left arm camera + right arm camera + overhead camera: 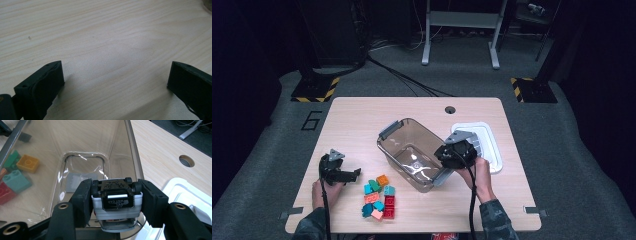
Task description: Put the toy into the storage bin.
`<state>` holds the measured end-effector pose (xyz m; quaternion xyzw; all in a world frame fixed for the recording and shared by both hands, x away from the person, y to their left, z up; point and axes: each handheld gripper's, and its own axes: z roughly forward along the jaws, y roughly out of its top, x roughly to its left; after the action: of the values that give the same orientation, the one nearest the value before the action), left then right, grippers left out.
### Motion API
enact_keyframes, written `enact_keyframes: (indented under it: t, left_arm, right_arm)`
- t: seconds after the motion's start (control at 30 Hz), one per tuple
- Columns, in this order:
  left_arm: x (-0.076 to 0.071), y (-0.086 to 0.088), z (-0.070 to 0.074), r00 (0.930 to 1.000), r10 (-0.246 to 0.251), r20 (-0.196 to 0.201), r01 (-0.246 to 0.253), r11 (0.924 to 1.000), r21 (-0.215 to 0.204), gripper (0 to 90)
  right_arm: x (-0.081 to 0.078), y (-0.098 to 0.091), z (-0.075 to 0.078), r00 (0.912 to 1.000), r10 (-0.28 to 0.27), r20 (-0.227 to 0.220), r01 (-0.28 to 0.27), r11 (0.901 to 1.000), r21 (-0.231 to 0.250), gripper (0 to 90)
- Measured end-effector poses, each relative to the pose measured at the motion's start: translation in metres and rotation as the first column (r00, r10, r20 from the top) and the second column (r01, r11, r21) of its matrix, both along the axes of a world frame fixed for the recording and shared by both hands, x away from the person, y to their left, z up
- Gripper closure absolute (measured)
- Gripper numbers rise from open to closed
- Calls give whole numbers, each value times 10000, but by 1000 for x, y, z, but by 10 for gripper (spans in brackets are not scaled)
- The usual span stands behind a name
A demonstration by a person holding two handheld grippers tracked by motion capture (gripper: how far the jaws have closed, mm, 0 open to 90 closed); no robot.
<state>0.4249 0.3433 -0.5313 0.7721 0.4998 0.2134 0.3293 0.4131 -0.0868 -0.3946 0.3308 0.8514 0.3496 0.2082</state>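
- Right gripper — its black jaws clamp a small white toy car, wheels up, directly above the open clear brown plastic bin.
- The bin floor lies straight below the car.
- Left gripper rests wide open on the pale wooden table, holding nothing, nearer the coloured toy bricks.

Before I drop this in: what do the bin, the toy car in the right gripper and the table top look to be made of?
Bin: clear, smoke-tinted hard plastic, glossy; blocks show through its wall and its floor glints. Toy car, clamped upside down in the right gripper: probably plastic, with a black moulded underside bearing raised lettering and a white body; metal can't be ruled out. Table: pale matt wood grain, possibly laminate.
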Motion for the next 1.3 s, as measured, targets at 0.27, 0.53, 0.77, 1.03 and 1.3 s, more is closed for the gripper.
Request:
enact_keyframes:
  t: [0.27,0.53,0.77,1.03,1.3]
  left_arm:
    - [0,0,0,10000,-14,-1,14,10000,6,4]
    - [0,0,0,10000,-43,-21,43,10000,13,6]
    - [0,0,0,10000,8,29,-8,10000,-4,7]
    - [0,0,0,10000,-9,8,9,10000,8,6]
    - [0,0,0,10000,7,26,-7,10000,-21,6]
  right_arm:
    - [-3,-3,1,9998,-142,156,139,9997,220,351]
    - [-12,-28,7,9964,-643,552,587,9935,972,194]
    - [-20,-56,4,9881,-1399,636,1282,9787,1605,134]
    - [-31,-99,-10,9718,-2306,494,2165,9553,2012,71]
    - [-37,-144,-56,9328,-3592,-293,3577,9132,1954,24]
